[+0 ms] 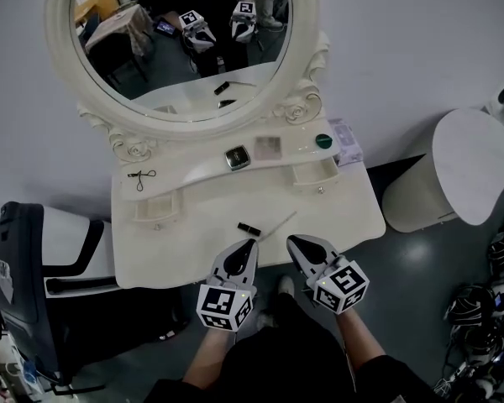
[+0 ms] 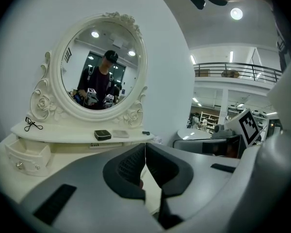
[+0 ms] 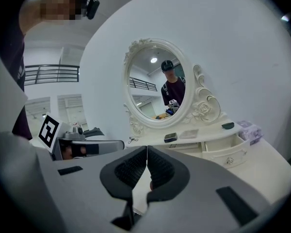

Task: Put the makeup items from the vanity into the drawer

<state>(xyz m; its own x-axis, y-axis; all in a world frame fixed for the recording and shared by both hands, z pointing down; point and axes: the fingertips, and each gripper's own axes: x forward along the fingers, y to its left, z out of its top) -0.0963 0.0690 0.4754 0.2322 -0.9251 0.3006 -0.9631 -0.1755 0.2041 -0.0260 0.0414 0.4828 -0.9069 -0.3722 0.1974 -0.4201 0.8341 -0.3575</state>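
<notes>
Starting out is where this job looks to be, since nothing seems to be put away yet. Right below the mirror [image 1: 181, 49], on the shelf, sit a black box [image 1: 238, 157], a clear flat square [image 1: 268, 147] and a green round thing [image 1: 323, 141]. Below the mirror's left side lies a black loop [image 1: 141, 177]. Lower down, on the white table [image 1: 344, 217], a small black stick [image 1: 249, 227] and a thin pale stick [image 1: 279, 223] lie near the front edge. The small drawer [image 1: 317, 175] below the mirror's right side is pulled out and looks empty. So all the makeup is left to move.

The left claw [image 1: 251, 243] is closed with nothing in it. The right claw [image 1: 291, 239] is closed and empty too. Both hang below the mirror, at the table's front edge, just beside the two sticks.

The head view alone shows the two sticks, because in each claw's own view the jaws cover that part of the table. The right claw's view looks into the open drawer [image 3: 231, 149] from the side and shows its knob. The left claw's view shows the other small drawer [image 2: 28, 155], below the mirror's left side. The mirror in both claw views shows the person standing in front.
</notes>
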